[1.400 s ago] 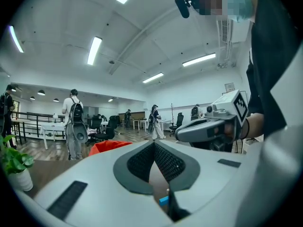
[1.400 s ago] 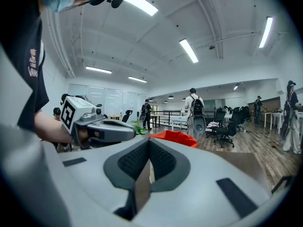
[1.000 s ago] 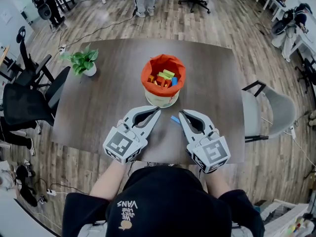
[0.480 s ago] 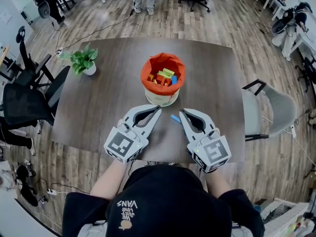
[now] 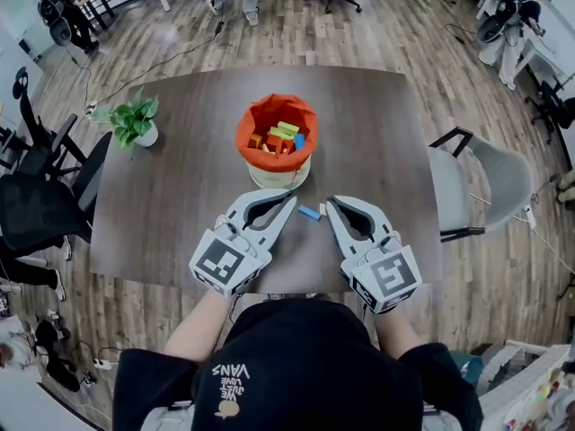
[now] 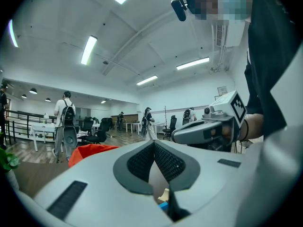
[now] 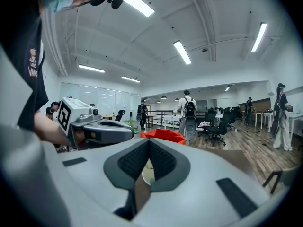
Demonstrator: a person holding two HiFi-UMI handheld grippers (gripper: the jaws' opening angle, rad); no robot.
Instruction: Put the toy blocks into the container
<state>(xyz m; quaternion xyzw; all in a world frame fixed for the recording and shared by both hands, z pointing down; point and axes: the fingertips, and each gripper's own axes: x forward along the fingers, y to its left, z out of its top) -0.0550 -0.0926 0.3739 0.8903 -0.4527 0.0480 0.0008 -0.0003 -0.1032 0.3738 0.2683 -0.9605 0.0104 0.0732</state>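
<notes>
Remaining: one blue block (image 5: 309,212) lies on the table (image 5: 180,196), outside the container (image 5: 274,178), w/ a small pale piece (image 5: 322,207) just beside it (prob. another block, too small to tell).
Done so far: several blocks (image 5: 280,136) (yellow, green, red, orange, blue) already sit inside the orange-lined container, near mid-table.
Progress: nearly finished, by my read; one or two pieces left, none in hand.
Left gripper (image 5: 289,197): fingers together, nothing between them; tip just left of the blue block, apart from it.
Right gripper (image 5: 329,203): fingers together too, empty; tip just right of the pale piece.
Block position: between the two gripper tips, near the container's foot on the person's side, not touching it.
Next need: fingers have to part before either gripper can take the block.
Vs. earlier frame, grippers: both hold abt the same pose, fingers shut then and now; the pile in the container looks unchanged.
Vs. earlier frame, view: container, plant (image 5: 133,121) and table sit further left in the head view, so the head cam has prob. swung. The blue block now shows abt midway between the tips, where before it lay closer to the right one.
</notes>
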